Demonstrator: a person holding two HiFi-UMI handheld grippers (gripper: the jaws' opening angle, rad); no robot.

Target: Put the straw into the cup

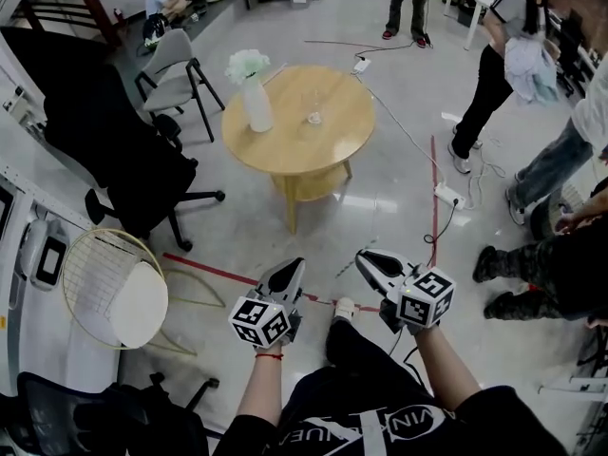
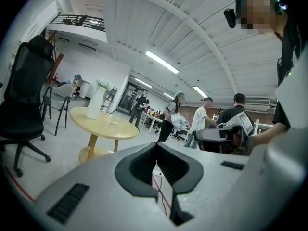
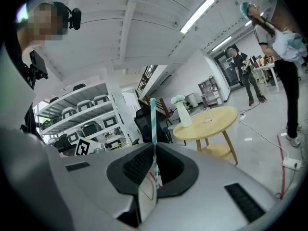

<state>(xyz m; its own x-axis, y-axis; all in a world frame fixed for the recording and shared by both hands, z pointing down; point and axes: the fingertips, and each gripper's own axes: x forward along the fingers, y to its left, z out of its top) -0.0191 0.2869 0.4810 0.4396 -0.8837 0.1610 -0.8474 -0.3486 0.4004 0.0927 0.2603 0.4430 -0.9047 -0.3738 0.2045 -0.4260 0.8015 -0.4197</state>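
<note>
White letters on the black shirt (partial, not legible).

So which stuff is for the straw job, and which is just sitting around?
For the job: teal-striped white paper straw, held in the right gripper; clear glass cup on the round wooden table.
Just there: white vase of white flowers; black office chair; grey chair.

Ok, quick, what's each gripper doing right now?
Left gripper: closed, nothing in it.
Right gripper: closed on the straw.
</note>
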